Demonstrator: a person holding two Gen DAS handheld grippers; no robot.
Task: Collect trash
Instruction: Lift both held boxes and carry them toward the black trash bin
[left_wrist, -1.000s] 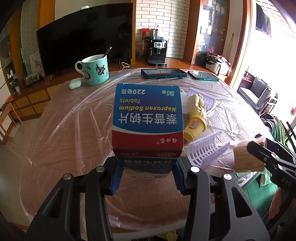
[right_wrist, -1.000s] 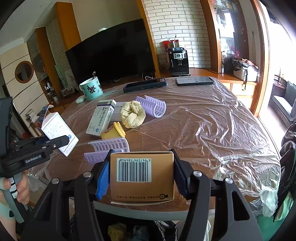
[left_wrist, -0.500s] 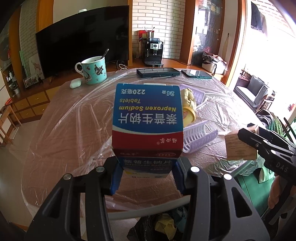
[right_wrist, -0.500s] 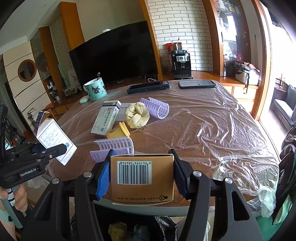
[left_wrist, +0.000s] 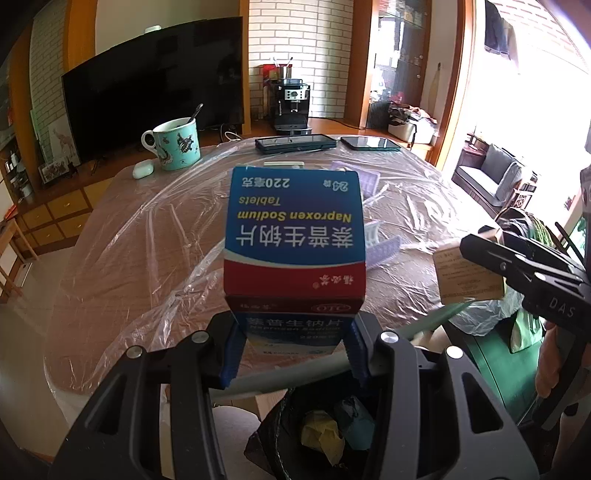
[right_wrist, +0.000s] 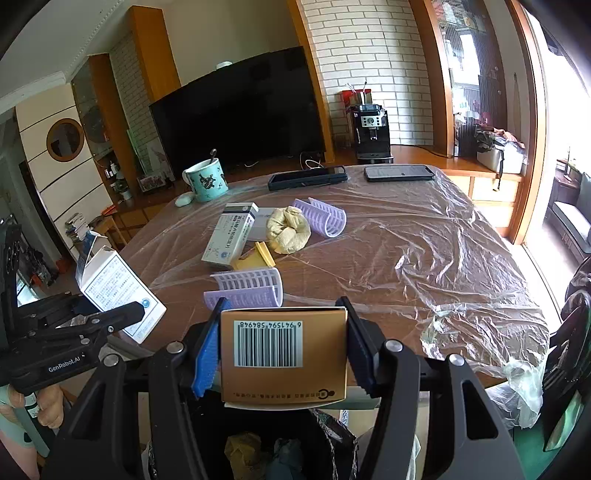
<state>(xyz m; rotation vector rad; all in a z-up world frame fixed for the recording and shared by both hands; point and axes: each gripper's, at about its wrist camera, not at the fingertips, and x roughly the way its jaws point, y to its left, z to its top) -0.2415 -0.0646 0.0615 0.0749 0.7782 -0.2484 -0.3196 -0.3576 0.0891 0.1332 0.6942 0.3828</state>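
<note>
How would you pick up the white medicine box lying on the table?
Grip the white medicine box across its two long narrow sides, coming straight down from above. It lies flat with its broad face up, so those sides are parallel and the jaws could likely span them. Take its near half: the yellow piece touches the near corner and a second box sits beside the far end.

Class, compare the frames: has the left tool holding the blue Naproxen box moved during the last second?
Yes. The left tool with the blue box has drawn back off the table edge; the bin now shows below it.
</note>
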